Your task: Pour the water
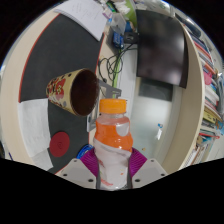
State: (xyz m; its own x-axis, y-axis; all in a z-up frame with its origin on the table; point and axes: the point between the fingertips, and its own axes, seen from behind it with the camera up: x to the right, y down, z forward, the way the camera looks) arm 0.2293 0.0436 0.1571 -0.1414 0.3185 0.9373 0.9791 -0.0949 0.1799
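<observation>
- The gripper (112,168) is pinching a clear plastic bottle (113,140), its 2 pink pads (88,157) pressing on the bottle's lower sides.
- The bottle, orange-capped with an orange label band, is standing lengthwise between the fingers and running forward from them.
- A paper cup (72,91), red and cream patterned, is lying just beyond the bottle's cap and off to one side, its dark mouth facing the bottle.
- The cup is sitting on a pale round table (40,60) that is appearing tilted in this view.
- A dark screen (160,45) is showing well beyond the bottle, on the side opposite the cup.
</observation>
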